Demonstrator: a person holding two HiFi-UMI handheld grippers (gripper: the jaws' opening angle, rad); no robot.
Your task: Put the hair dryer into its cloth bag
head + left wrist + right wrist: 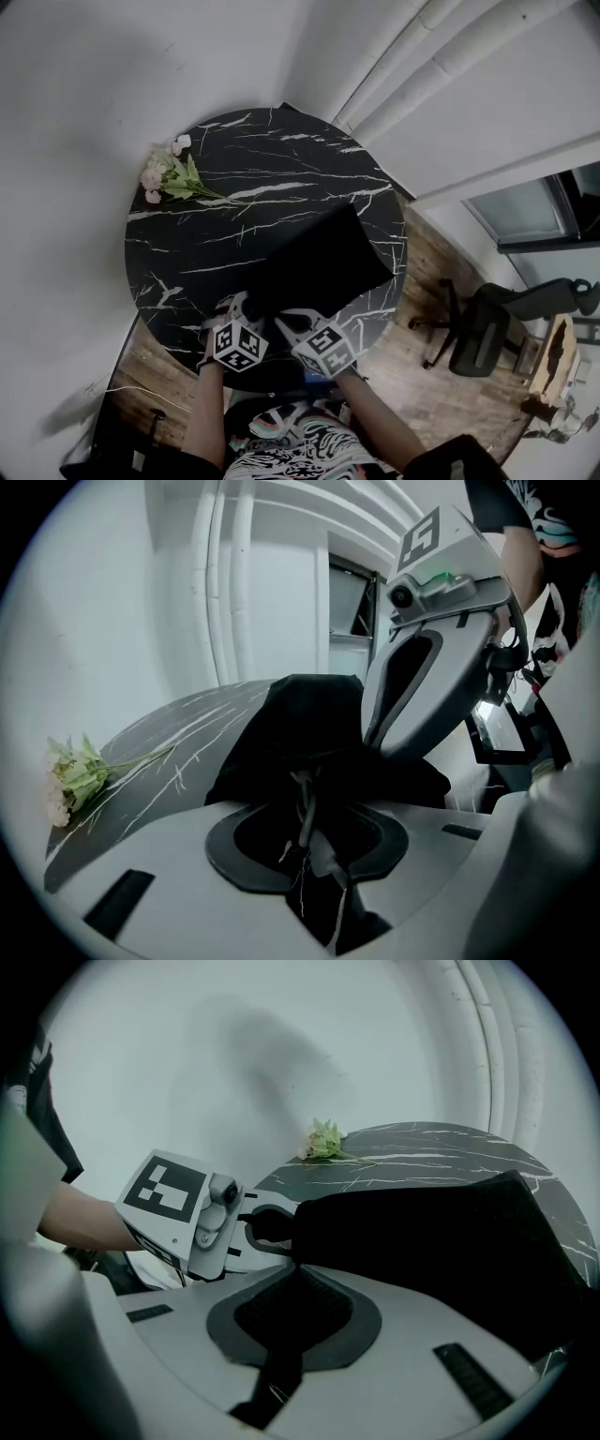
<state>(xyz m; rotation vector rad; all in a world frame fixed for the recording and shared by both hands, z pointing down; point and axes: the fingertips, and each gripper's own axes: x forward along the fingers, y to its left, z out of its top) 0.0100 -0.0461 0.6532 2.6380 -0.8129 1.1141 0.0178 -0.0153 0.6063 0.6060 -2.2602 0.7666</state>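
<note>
L gripper [309,860]: I see its jaws nearly together, pinching a pale drawstring [303,808] plus black fabric at the near edge of the cloth bag [319,258]. R gripper [279,1358]: jaws pressed tight on a fold of that same edge, just beside the L one. In the head view both tools sit side by side at the table's near rim, angled down. The bag runs away from them toward the far right. It lies flat-ish on the round black marble table [272,159], w/ some bulk in the middle. I can't tell what's inside; the cloth hides it. A small bunch of pink flowers [169,173] lies at the far left of the tabletop, well apart from bag and tools.
</note>
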